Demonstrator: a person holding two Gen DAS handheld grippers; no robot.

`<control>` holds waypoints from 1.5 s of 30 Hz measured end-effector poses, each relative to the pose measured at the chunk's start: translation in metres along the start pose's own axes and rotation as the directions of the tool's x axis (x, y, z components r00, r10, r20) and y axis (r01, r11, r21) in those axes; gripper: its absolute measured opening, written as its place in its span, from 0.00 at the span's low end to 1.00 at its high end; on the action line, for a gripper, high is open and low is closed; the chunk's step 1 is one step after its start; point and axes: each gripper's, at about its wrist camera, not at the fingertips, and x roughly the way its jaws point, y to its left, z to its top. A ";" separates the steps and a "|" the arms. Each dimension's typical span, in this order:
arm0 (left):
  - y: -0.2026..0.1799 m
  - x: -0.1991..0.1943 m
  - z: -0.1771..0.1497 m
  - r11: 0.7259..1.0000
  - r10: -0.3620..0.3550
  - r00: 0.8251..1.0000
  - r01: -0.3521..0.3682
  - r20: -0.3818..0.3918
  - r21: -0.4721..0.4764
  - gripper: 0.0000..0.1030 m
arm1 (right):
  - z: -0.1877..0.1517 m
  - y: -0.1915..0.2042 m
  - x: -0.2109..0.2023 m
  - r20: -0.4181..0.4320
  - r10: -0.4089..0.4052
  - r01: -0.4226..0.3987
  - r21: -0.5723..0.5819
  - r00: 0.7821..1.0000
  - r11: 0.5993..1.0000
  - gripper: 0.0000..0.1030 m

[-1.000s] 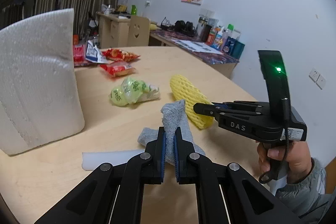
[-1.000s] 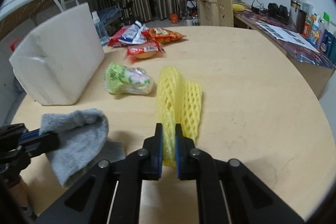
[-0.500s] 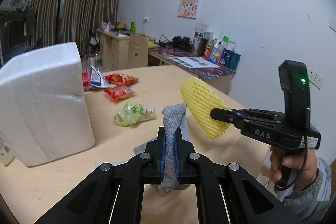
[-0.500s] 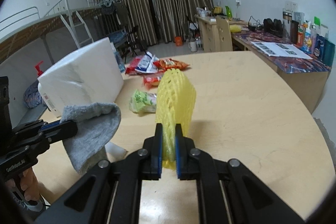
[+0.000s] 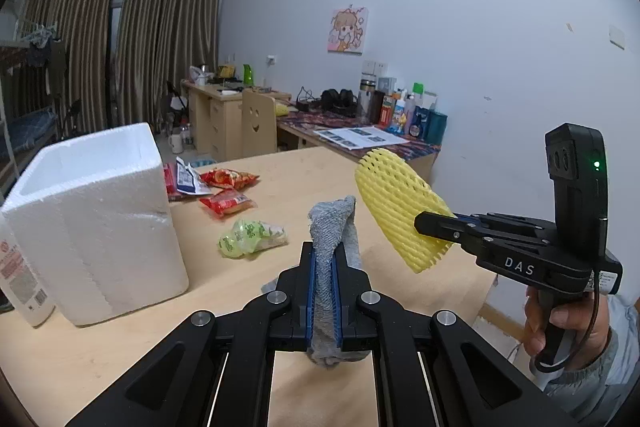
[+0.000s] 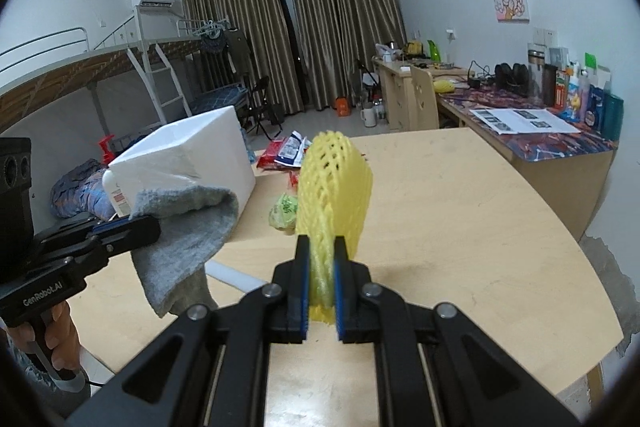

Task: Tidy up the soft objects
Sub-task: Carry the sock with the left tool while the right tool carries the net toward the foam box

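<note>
My left gripper (image 5: 323, 259) is shut on a grey cloth (image 5: 334, 227), which hangs in the air above the wooden table (image 5: 280, 167); the right wrist view shows the same grey cloth (image 6: 184, 231) draping from the left gripper (image 6: 154, 225). My right gripper (image 6: 322, 251) is shut on a yellow foam net sleeve (image 6: 334, 187), held upright off the table. The left wrist view has that yellow foam net sleeve (image 5: 400, 211) at the tip of the right gripper (image 5: 420, 221), to the right of the cloth. An open white foam box (image 5: 96, 219) stands at the left.
A green snack bag (image 5: 250, 237) lies mid-table, red snack packets (image 5: 228, 193) behind it. A white bottle (image 5: 20, 279) stands left of the foam box. A flat white strip (image 6: 236, 277) lies on the table under the cloth. A cluttered desk (image 6: 532, 131) lines the right wall.
Both grippers have risen off the table, carrying the grey cloth and the yellow net sleeve up with them. The foam box's open top has come into view.
</note>
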 end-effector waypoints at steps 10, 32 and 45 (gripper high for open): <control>-0.014 -0.044 0.005 0.999 0.024 0.997 -0.027 0.074 0.034 0.07 | 0.002 0.015 -0.026 0.074 0.030 -0.027 -0.031 0.997 0.999 0.12; -0.026 -0.137 -0.008 0.976 0.210 0.957 -0.217 0.202 0.012 0.07 | -0.001 0.055 -0.061 0.153 0.139 -0.121 -0.123 0.978 0.985 0.12; -0.012 -0.176 -0.017 0.933 0.358 0.902 -0.354 0.242 -0.062 0.07 | -0.001 0.088 -0.055 0.142 0.216 -0.185 -0.204 0.966 0.961 0.12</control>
